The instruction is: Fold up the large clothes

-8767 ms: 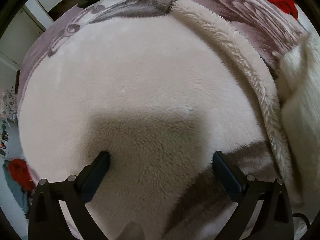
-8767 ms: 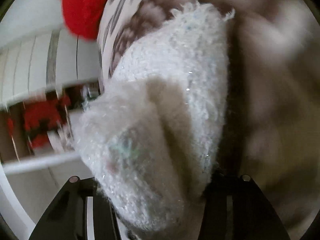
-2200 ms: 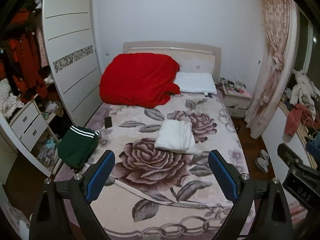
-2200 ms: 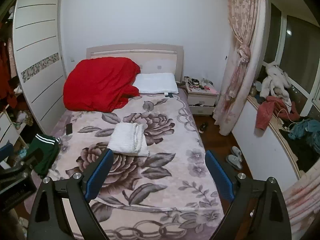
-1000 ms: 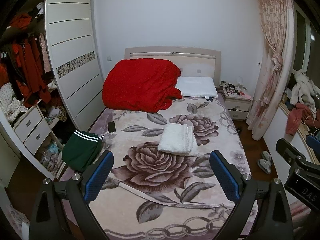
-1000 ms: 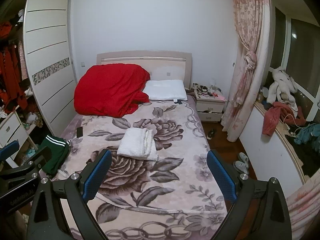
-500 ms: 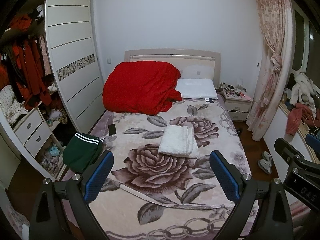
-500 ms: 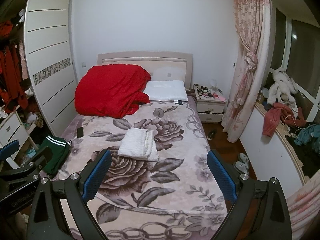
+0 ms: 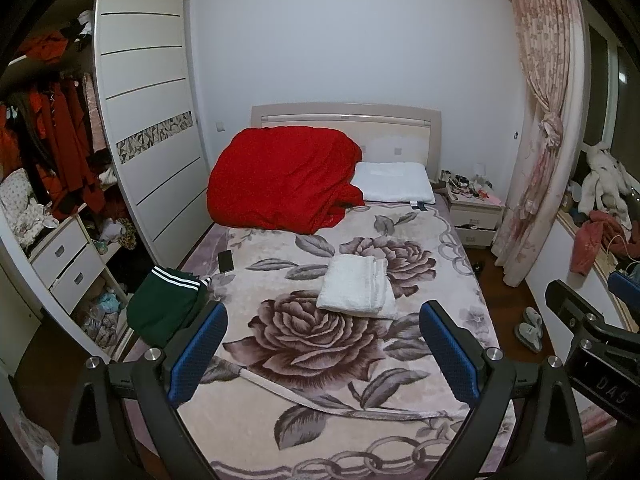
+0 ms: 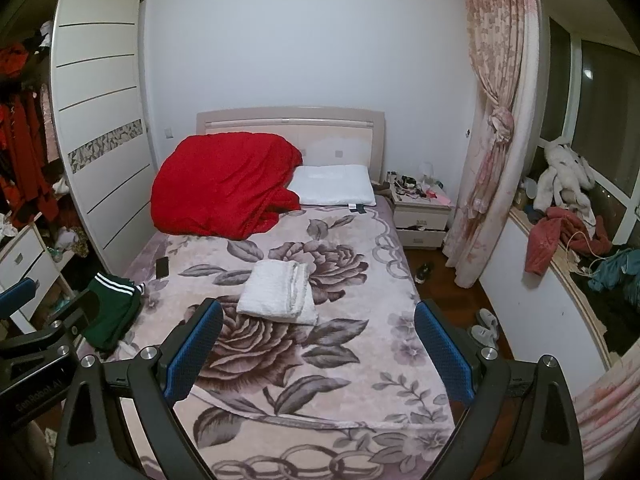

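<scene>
- The white fluffy garment, folded into a neat rectangle (image 9: pixel 357 290), now lies mid-bed on the floral blanket (image 9: pixel 448 364), no longer clamped as seconds ago.
- Left gripper (image 9: pixel 322 348) and right gripper (image 10: pixel 318 346) hang wide apart, empty, drawn back beyond the bed's foot edge.
- Folding looks finished; the green striped garment (image 9: pixel 164 304) at the bed's left edge may follow.

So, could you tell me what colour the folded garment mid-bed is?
White; clearest in the left wrist view.

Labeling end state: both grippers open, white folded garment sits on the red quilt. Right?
Not quite. The white folded garment lies on the floral blanket mid-bed, apart from the red quilt; the left wrist view shows it. Left gripper and right gripper are open.
</scene>
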The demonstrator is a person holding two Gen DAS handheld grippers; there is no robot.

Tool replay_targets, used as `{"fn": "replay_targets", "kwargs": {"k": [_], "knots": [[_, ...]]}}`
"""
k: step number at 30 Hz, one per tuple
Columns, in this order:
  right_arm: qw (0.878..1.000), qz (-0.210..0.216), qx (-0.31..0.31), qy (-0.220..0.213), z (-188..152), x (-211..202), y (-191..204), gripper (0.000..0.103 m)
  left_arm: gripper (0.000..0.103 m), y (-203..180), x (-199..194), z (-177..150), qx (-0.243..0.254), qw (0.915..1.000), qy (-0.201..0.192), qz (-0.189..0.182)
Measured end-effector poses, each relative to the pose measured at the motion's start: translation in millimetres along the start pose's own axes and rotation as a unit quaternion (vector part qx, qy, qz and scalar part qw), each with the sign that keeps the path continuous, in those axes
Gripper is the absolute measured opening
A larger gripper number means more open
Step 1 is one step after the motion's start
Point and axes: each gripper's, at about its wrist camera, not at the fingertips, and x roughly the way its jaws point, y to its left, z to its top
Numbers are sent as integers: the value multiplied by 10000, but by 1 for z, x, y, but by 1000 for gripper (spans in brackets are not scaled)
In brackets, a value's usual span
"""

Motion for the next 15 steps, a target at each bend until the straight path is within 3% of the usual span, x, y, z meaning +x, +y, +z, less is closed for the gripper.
{"fn": "replay_targets", "kwargs": {"k": [15], "knots": [[10000, -41, 24, -17, -6, -6, 4, 98, 98, 0, -6, -3, 16, 10000, -14, -9]]}}
